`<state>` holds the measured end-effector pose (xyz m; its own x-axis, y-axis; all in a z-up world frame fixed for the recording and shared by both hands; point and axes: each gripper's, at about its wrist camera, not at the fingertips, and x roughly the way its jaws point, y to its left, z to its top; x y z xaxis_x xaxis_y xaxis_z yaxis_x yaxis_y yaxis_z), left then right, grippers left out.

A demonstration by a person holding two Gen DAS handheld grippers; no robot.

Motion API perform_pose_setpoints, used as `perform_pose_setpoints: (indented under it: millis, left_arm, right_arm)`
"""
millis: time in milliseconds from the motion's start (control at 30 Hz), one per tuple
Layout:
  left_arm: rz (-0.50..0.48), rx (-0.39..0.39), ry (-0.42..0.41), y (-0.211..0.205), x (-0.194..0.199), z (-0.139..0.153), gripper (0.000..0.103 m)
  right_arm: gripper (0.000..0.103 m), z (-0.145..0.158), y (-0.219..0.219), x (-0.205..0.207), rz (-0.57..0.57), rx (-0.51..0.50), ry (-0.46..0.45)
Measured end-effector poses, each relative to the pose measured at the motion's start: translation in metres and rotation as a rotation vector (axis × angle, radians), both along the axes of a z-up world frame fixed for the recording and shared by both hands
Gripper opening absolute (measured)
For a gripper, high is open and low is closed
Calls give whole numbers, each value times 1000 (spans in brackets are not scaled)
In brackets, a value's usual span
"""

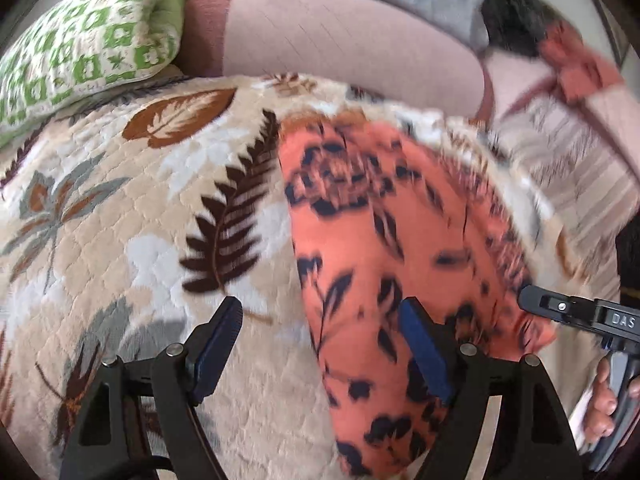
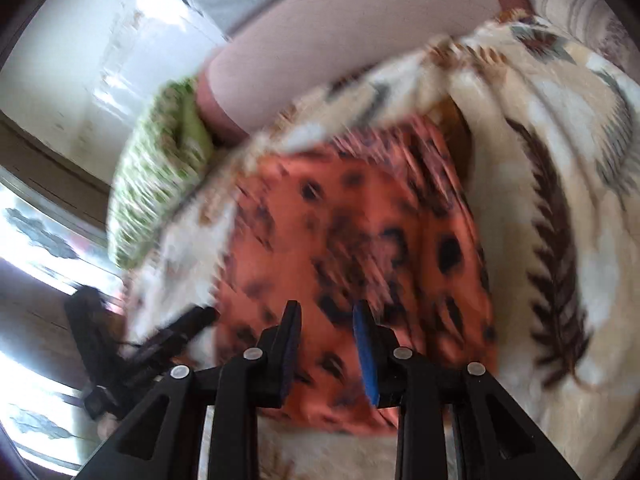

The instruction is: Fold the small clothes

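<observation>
Lying flat, orange garment [image 1: 384,240] leaves bare blanket [image 1: 132,208] leftward.

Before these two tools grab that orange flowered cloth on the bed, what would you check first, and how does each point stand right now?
1. Orange flowered garment lies spread on the leaf-print blanket: ok.
2. Left tool open wide, nothing gripped: ok.
3. Right tool narrowly open above the garment, no cloth pinched: ok.
4. Tools clear of each other; the right tool is apart at the garment's edge in the left wrist view: ok.
5. Garment free of wrinkles: cannot tell, both views blurred.
6. Green patterned pillow off the garment: ok.
</observation>
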<state>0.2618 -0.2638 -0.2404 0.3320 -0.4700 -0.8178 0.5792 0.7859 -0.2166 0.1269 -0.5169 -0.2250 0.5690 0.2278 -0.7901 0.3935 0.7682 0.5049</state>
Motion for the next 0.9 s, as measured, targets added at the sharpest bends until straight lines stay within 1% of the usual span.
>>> perform_pose_setpoints:
  millis: [33, 67, 133, 233, 300, 333, 400, 467, 500, 567, 600, 667, 700, 733, 767, 833, 900]
  left_arm:
    - [-8, 22, -9, 0, -6, -3, 82]
    - [-10, 44, -15, -1, -10, -6, 82]
    - [-14, 88, -24, 2, -20, -13, 83]
    - [-19, 114, 15, 5, -27, -21, 83]
    - [-14, 115, 23, 7, -29, -23, 83]
    - [-8, 102, 27, 9, -28, -22, 83]
    - [3, 72, 20, 12, -27, -16, 83]
    - [10, 50, -32, 14, -28, -6, 83]
    - [14, 43, -72, 14, -29, 1, 83]
    - [19, 33, -141, 14, -31, 12, 83]
    - [22, 27, -157, 14, -31, 15, 83]
    - [10, 31, -143, 10, -28, 14, 83]
    - [1, 53, -126, 7, -27, 10, 83]
    - [-2, 95, -107, 2, -26, 1, 83]
    - [-5, 120, -93, -1, -26, -6, 83]
    - [-13, 123, -83, -5, -26, -10, 83]
    - [-25, 136, -100, -7, -27, -9, 83]
  right_arm:
    - [31, -12, 1, -6, -16, 7, 54]
    - [31, -20, 0, -13, -28, 29, 68]
    - [31, -23, -1, -27, -30, 52, 47]
    - [31, -26, 3, -45, -24, 67, 53]
    - [31, -32, 8, -50, -2, 57, 75]
    - [31, -32, 10, -51, 9, 45, 81]
    - [30, -24, 11, -52, 27, 20, 83]
    - [30, -14, 6, -57, 25, 43, 71]
    - [30, -5, 2, -60, 17, 55, 49]
    - [30, 15, -5, -58, -1, 38, -5]
    - [30, 26, -11, -54, -19, 15, -35]
    - [30, 38, -21, -39, -57, -21, -53]
    - [30, 41, -27, -26, -69, -39, -39]
    - [30, 42, -29, -11, -72, -47, -21]
    - [30, 40, -33, 7, -75, -51, 1]
    - [30, 35, -37, 36, -91, -46, 10]
    - [30, 23, -42, 69, -108, -52, 26]
